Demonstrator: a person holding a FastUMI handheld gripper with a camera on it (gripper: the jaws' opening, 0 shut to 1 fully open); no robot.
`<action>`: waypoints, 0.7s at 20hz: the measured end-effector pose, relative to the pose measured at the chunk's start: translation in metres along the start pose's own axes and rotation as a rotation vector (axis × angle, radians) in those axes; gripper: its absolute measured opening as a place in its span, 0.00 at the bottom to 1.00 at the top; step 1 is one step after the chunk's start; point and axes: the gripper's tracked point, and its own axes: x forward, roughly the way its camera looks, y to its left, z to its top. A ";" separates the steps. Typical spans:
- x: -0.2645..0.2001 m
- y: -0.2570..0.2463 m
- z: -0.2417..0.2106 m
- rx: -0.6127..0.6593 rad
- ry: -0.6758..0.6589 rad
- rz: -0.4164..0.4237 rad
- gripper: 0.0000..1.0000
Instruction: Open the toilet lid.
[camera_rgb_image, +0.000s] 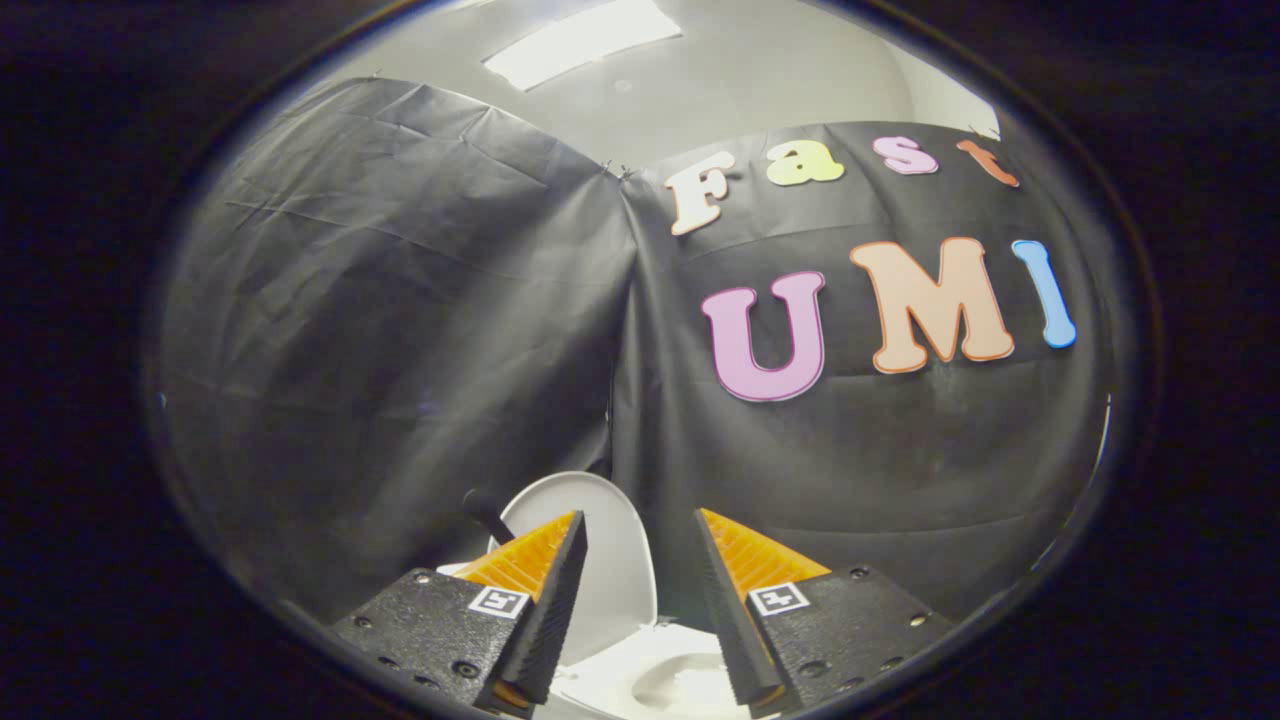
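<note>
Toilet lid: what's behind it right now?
The toilet lid stands raised; behind it hangs the black cloth wall. The lid hides any tank. Open gripper holds nothing; its left finger overlaps the lid.

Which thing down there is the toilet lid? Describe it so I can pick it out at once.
Start at the seam where the two black cloth walls meet and follow it down to the white toilet. The toilet lid is the rounded white panel standing upright beyond the open gripper, behind the bowl, with a dark handle beside it.
</note>
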 end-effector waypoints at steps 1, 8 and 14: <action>-0.012 -0.013 -0.006 0.009 0.007 -0.023 0.67; -0.081 -0.056 -0.068 0.126 0.165 -0.115 0.72; -0.119 -0.056 -0.086 0.248 0.090 -0.092 0.72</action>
